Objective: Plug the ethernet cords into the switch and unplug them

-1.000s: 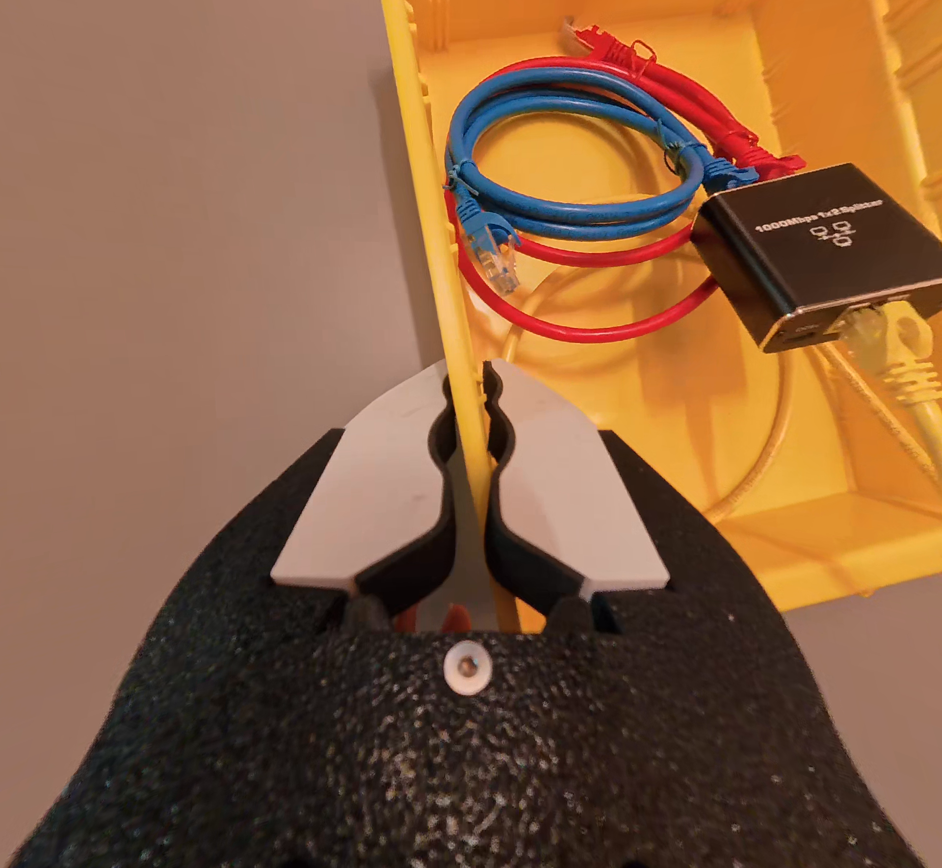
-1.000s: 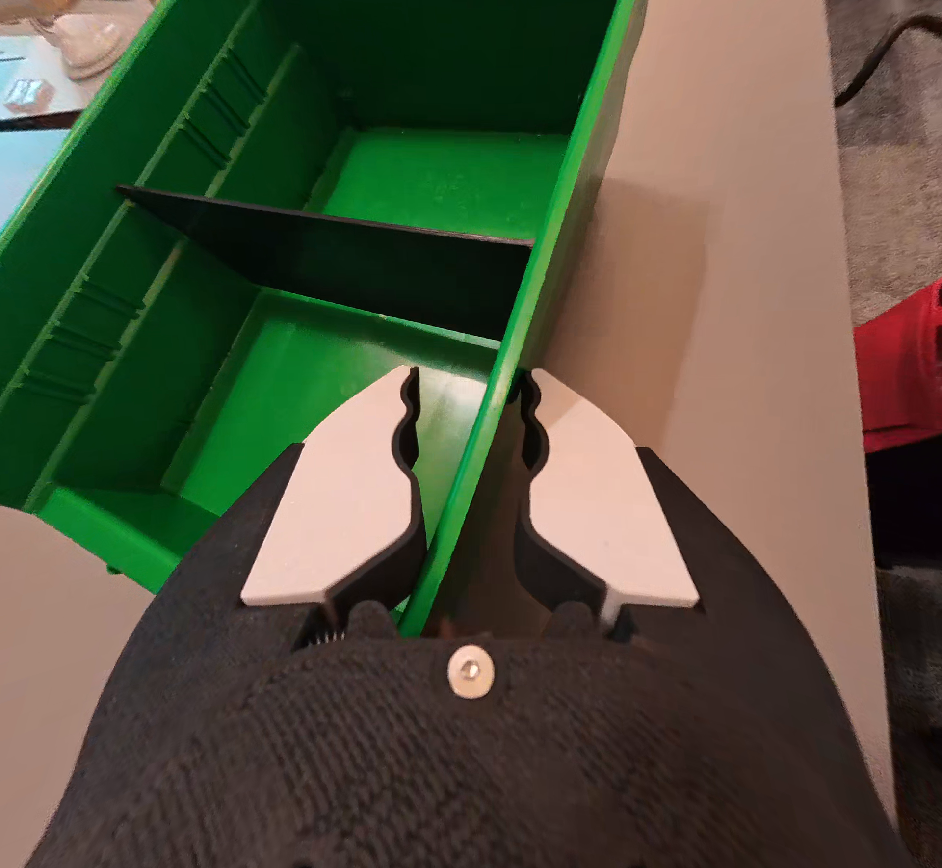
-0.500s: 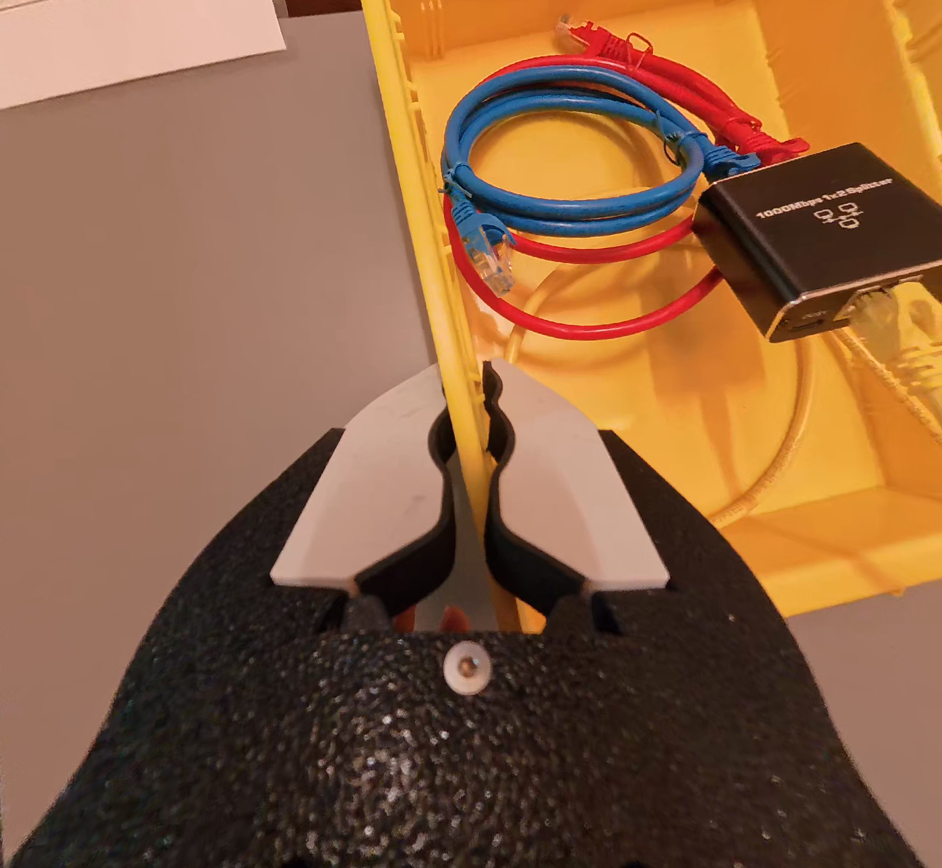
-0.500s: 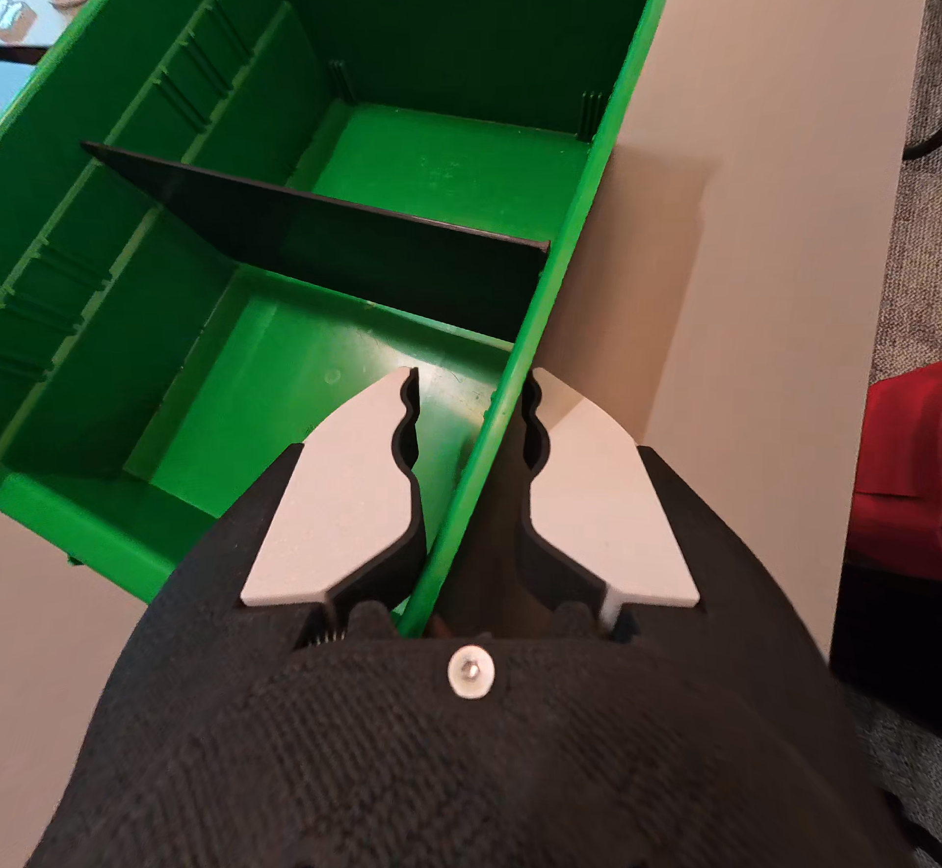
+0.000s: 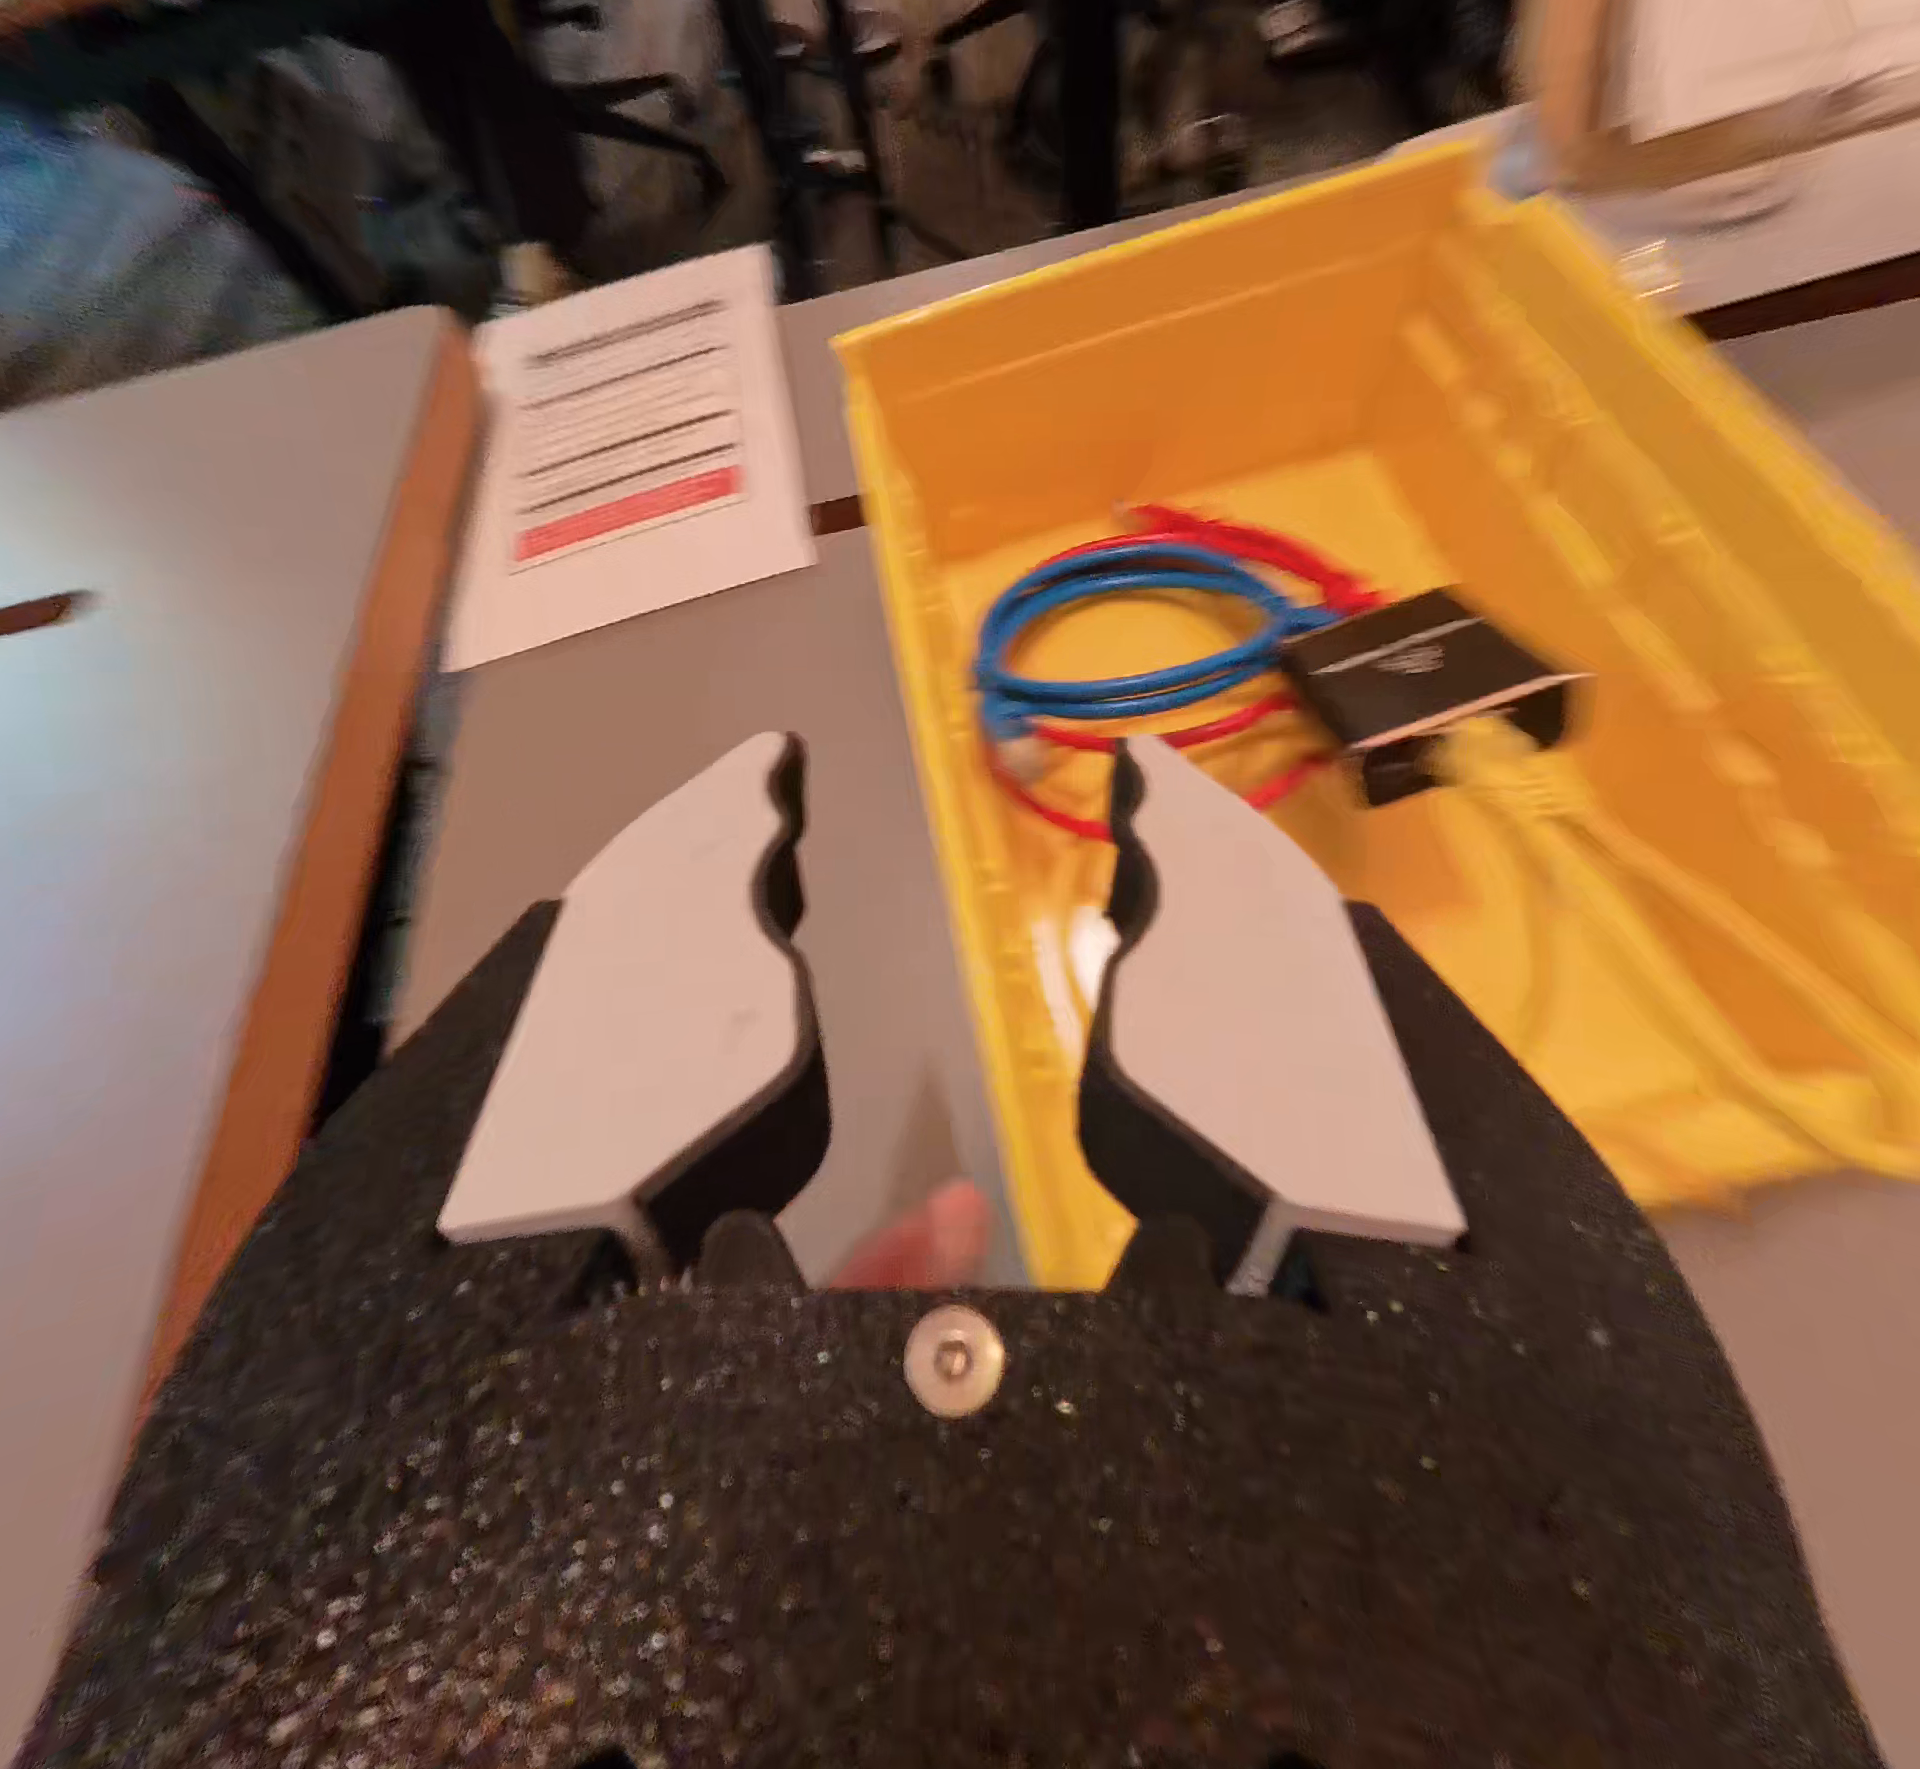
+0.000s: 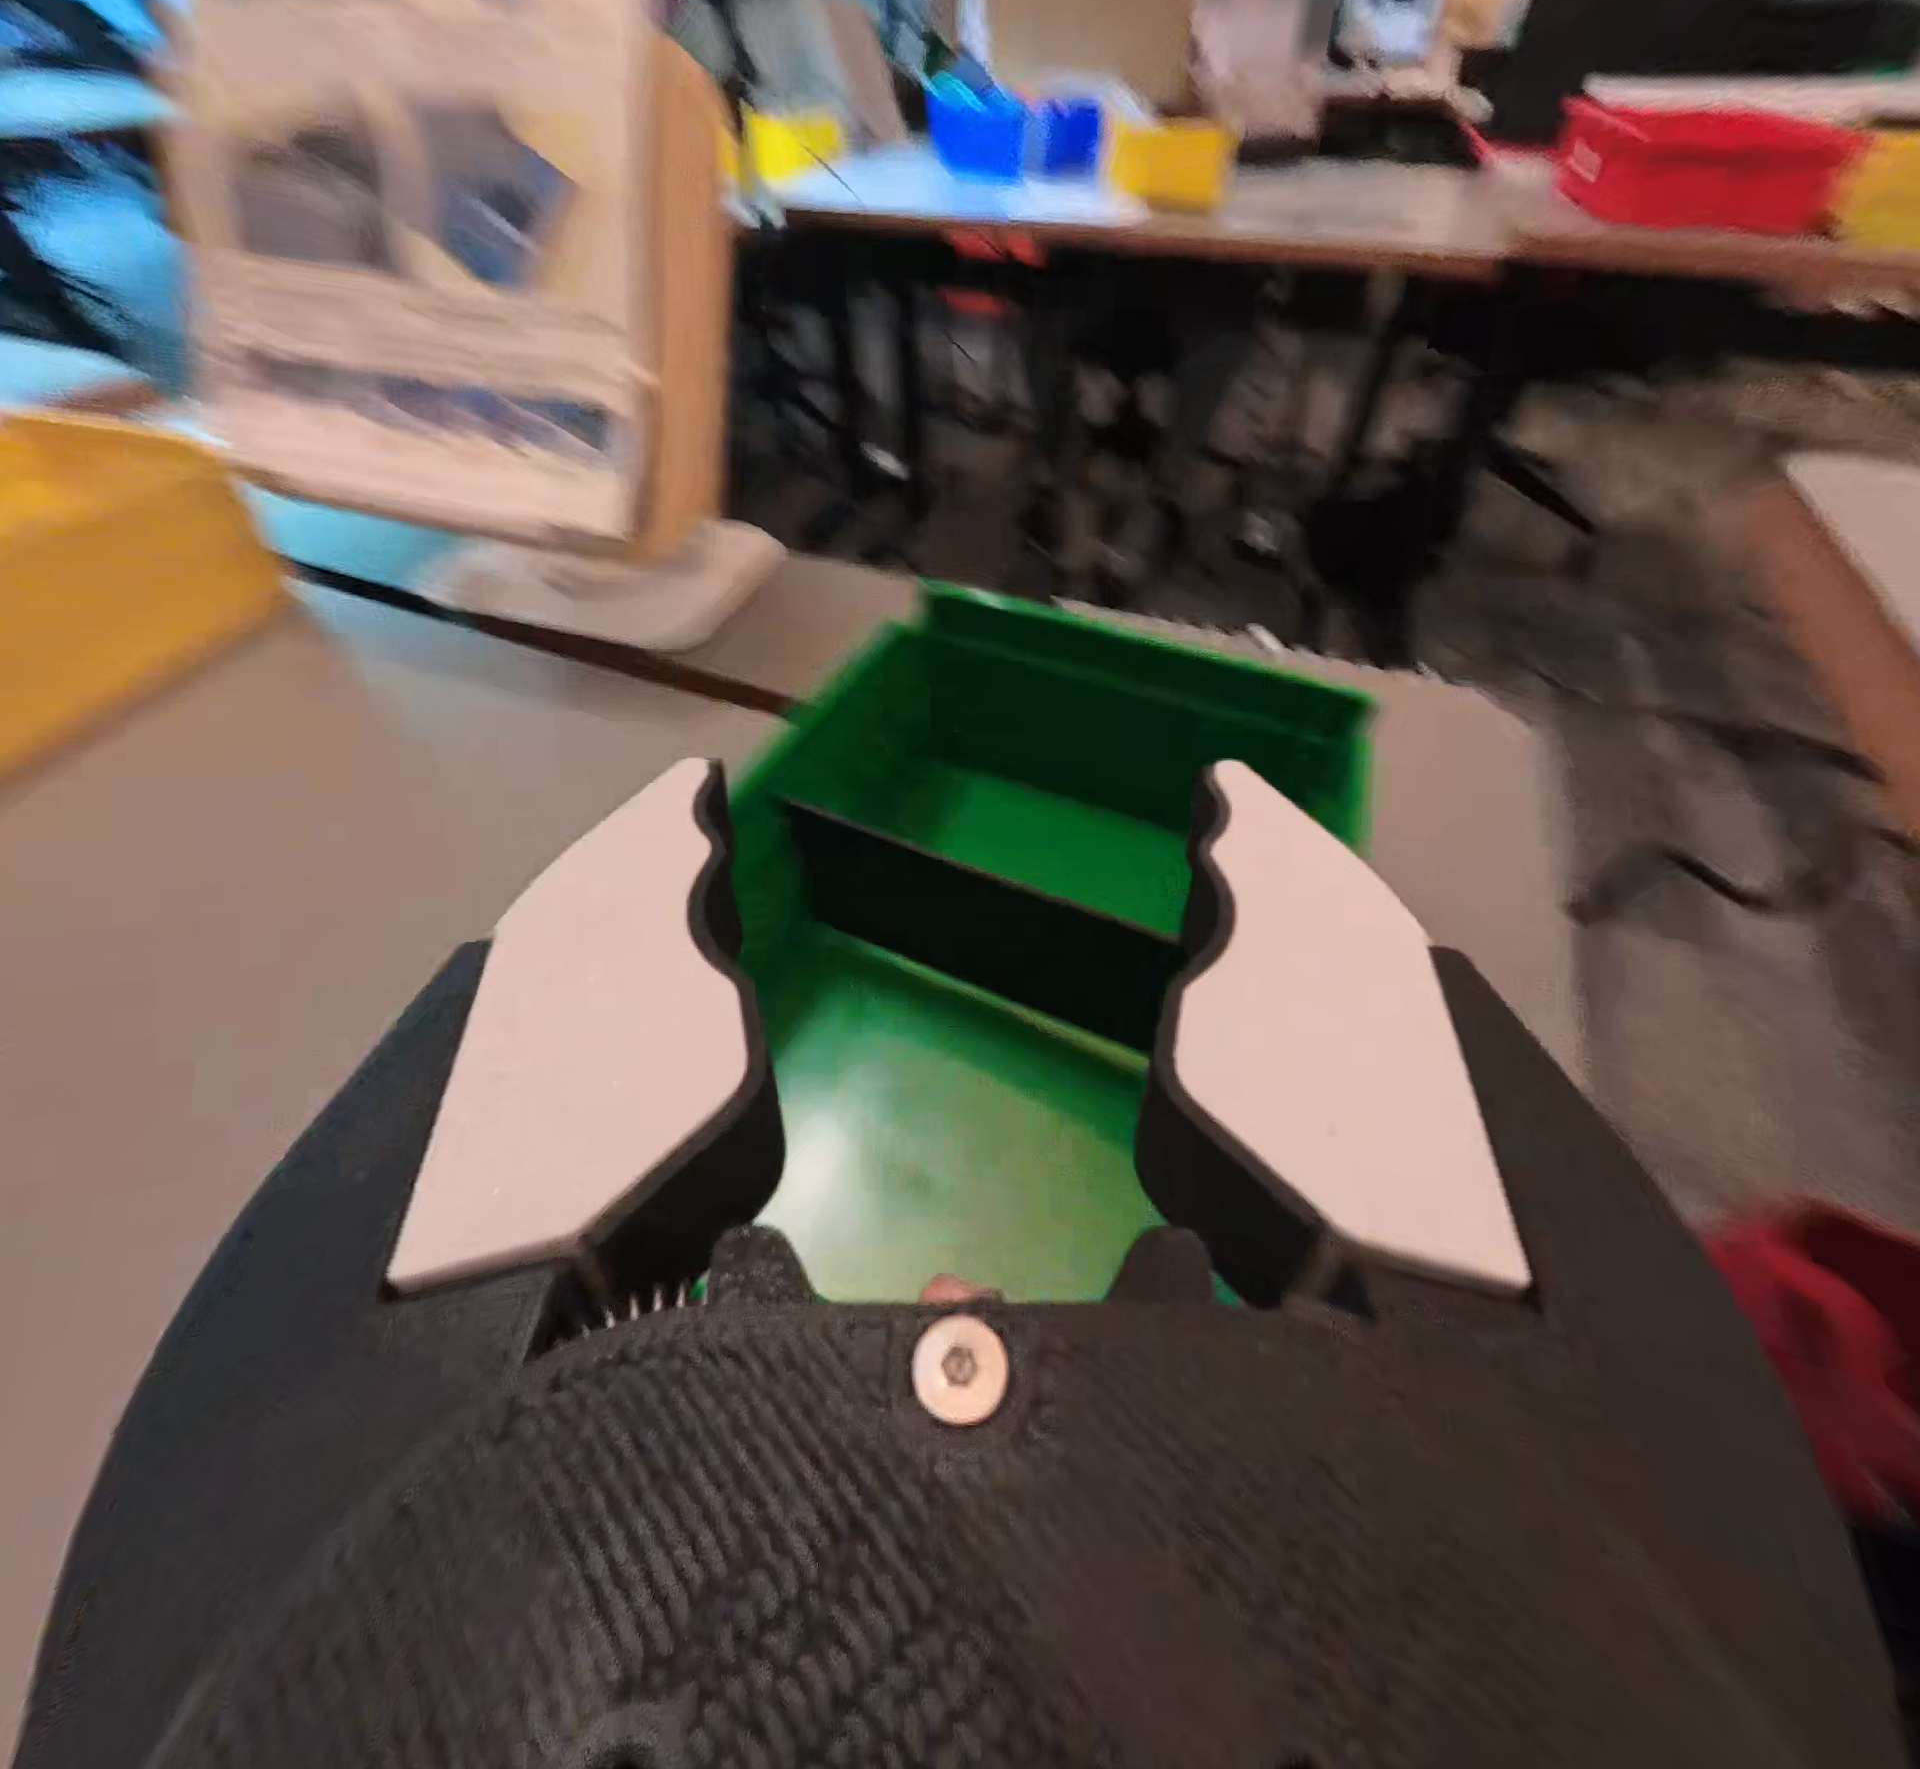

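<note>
In the left wrist view a yellow bin [image 5: 1195, 348] holds a black switch [image 5: 1423, 680], a coiled blue cord [image 5: 1132, 680], a red cord [image 5: 1247, 535] and a yellow cord [image 5: 1538, 805] plugged into the switch. My left gripper [image 5: 961, 763] is open and holds nothing; the bin's left wall [image 5: 966, 888] runs between its fingers without touching the pads. In the right wrist view my right gripper [image 6: 961, 784] is wide open and holds nothing, above a green bin [image 6: 1143, 680] with a black divider [image 6: 977, 930]. Both views are blurred.
A white printed sheet [image 5: 623, 462] lies on the grey table [image 5: 644, 784] left of the yellow bin. A wooden stand [image 6: 436, 244] rises behind. The yellow bin's side [image 6: 94, 566] shows at the left of the right wrist view. A red object [image 6: 1829, 1356] is at the right. There is about 75 cm between the tips of the two grippers.
Both grippers opened and lifted back: the left let go of the yellow bin's wall, the right let go of the green bin's wall. Both views now look more level across the room.
</note>
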